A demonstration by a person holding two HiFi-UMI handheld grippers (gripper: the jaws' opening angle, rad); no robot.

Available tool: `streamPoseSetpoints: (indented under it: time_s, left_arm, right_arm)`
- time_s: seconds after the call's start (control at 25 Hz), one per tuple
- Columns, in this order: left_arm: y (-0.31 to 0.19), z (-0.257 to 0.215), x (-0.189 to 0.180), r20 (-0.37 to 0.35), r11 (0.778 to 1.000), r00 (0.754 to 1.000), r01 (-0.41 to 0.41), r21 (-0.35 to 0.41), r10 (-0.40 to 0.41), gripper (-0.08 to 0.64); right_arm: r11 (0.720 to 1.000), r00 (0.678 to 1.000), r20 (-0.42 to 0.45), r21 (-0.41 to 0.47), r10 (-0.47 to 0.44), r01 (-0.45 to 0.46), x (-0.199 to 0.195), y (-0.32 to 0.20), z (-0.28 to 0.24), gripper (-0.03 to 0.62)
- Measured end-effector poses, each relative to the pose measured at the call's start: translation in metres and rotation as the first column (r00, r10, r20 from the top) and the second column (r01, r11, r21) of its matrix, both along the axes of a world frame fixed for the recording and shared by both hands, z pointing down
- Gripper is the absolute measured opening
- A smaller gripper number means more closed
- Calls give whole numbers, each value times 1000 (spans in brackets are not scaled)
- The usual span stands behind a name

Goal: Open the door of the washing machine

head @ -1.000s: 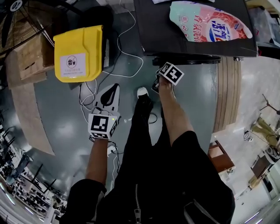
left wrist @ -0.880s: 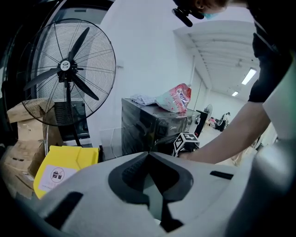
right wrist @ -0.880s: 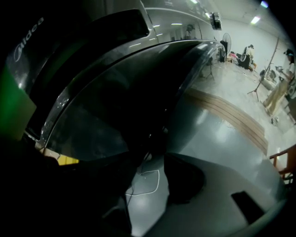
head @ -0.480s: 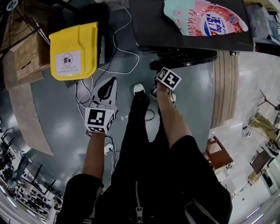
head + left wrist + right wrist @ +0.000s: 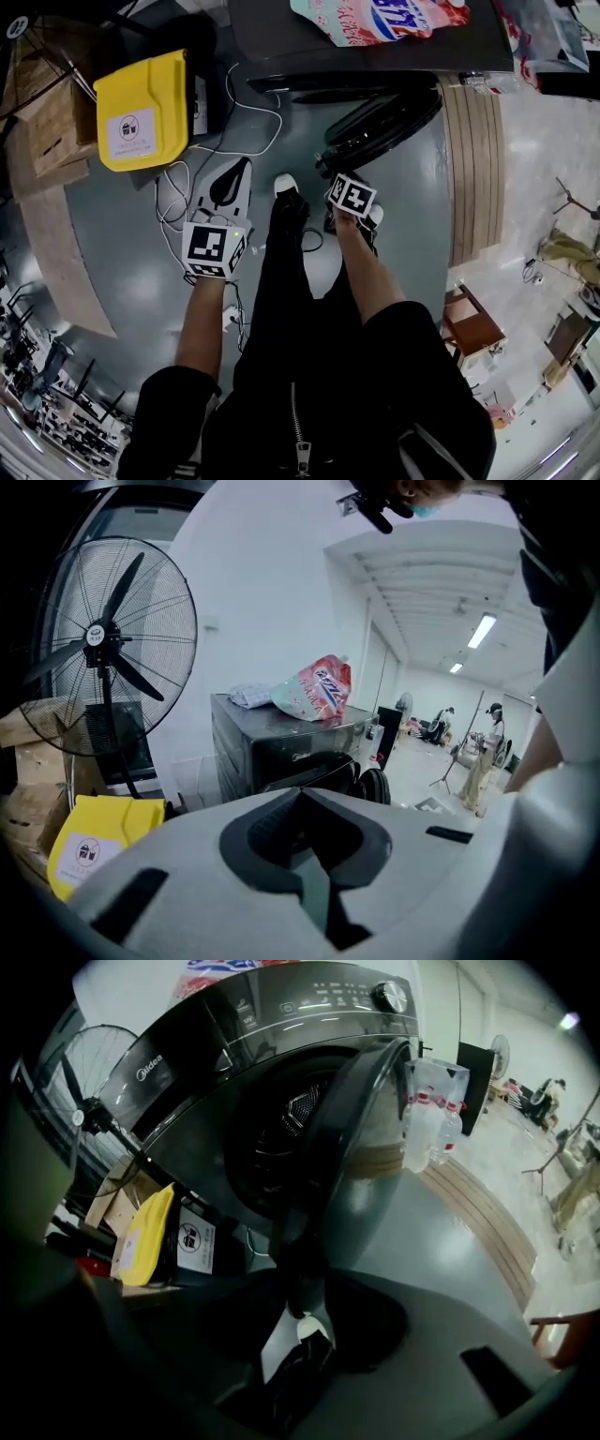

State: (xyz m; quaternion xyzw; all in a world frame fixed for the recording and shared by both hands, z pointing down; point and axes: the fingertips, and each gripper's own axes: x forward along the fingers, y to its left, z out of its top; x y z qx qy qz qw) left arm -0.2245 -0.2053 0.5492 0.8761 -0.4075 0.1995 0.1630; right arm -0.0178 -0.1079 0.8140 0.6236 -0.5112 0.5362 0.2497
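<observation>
The washing machine (image 5: 281,37) (a detergent bag (image 5: 375,17) lies on its top) has its door (image 5: 384,127) swung partly open. The right gripper (image 5: 300,1312) is closing its fingers around the free edge of the door, which stands between them. The left gripper (image 5: 242,173) hangs apart from the machine, its fingers closed on nothing.

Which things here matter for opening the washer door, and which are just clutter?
Job: washer; its door, ajar; right gripper, jaws closing, door edge seemingly between them.
Lying about: yellow bin; fan; detergent pouch; cloth; bottles.
</observation>
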Motion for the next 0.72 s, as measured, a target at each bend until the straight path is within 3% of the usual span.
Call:
streamPoseSetpoints:
  time_s: [0.36,0.72]
  left_arm:
    - [53,-7,104,-4,997,997,-83,6,83,2]
    - [87,0,222,4,976,976,-217,5,217,2]
  right_arm:
    - [989,992,-16,-77,-126,124,72,91,1,106]
    - [960,958,-56,-32,-280,279,173,155,-1,85]
